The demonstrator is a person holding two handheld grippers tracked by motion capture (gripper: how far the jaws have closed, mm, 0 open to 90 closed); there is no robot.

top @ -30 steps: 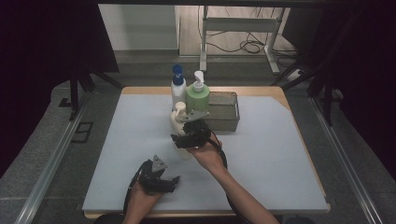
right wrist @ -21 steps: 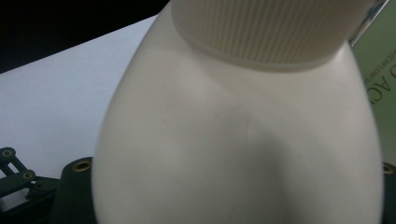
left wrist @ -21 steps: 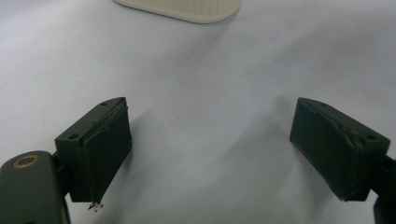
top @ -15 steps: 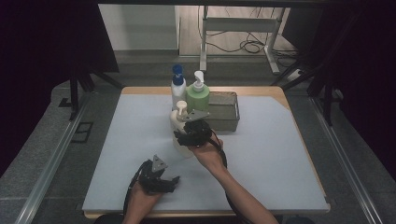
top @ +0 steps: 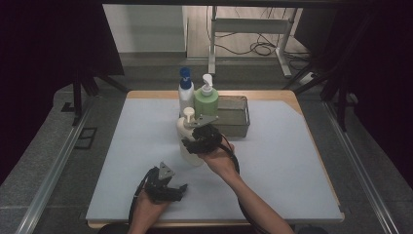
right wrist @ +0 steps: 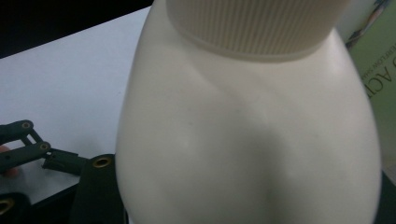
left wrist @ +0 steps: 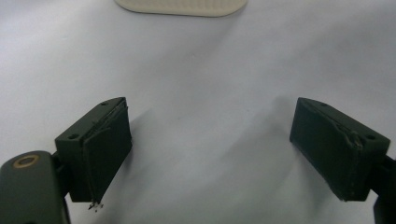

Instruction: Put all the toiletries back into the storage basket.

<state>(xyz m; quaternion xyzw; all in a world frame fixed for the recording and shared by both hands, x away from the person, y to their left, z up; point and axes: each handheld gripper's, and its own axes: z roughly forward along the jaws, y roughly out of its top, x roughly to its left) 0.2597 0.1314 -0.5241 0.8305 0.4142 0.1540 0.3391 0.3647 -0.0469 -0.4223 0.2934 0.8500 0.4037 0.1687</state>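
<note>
The right hand-held gripper [top: 195,142] sits around the cream pump bottle [top: 187,141], which stands upright near the middle of the counter [top: 292,146]. Its jaws have just been closing, and they now clasp the bottle's body; in the right gripper view the bottle [right wrist: 247,130] bulks close between them. At about seven o'clock from the bottle, the left hand-held gripper [top: 178,187] rests low over the counter, jaws spread wide with nothing between them. At twelve o'clock stand a blue-capped bottle [top: 185,92], a green pump bottle [top: 206,100] and a grey bin [top: 234,117].
</note>
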